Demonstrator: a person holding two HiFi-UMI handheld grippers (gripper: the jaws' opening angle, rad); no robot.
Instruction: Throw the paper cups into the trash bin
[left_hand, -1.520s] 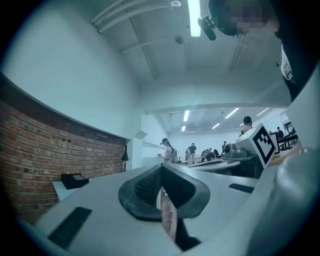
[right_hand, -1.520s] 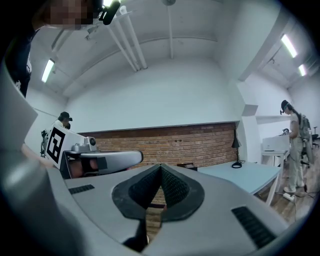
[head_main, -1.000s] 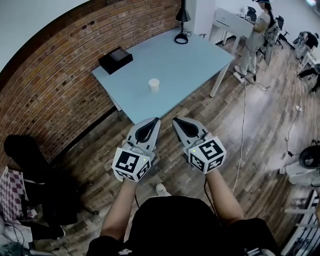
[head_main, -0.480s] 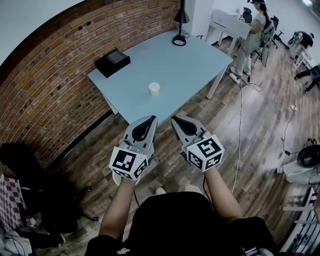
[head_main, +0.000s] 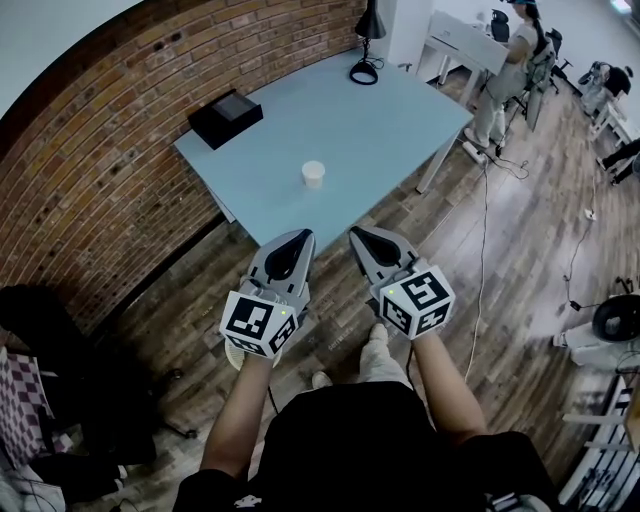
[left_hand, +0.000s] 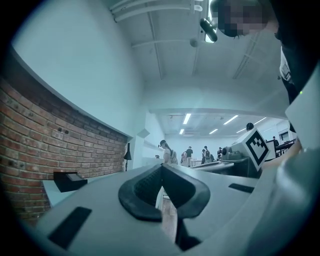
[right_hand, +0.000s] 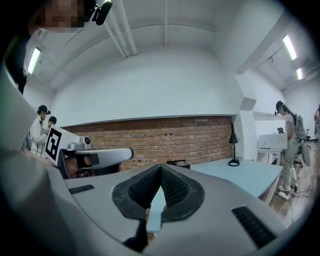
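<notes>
One white paper cup (head_main: 313, 173) stands upright near the middle of the light blue table (head_main: 380, 120) in the head view. My left gripper (head_main: 304, 236) and right gripper (head_main: 357, 233) hang side by side over the wooden floor, short of the table's near edge. Both are shut with nothing between the jaws. In the left gripper view the jaw tips (left_hand: 161, 167) meet, and the right gripper's marker cube (left_hand: 257, 145) shows at the right. In the right gripper view the tips (right_hand: 160, 169) meet too, before the brick wall (right_hand: 165, 135). No trash bin is in sight.
A black box (head_main: 226, 117) lies at the table's far left corner and a black desk lamp (head_main: 366, 40) stands at its far end. The brick wall (head_main: 90, 170) runs along the left. A person (head_main: 510, 60) stands by a white desk at upper right, with cables on the floor.
The view has shifted slightly as the person steps forward; a shoe now shows below the right gripper. Both grippers stay shut and side by side.
</notes>
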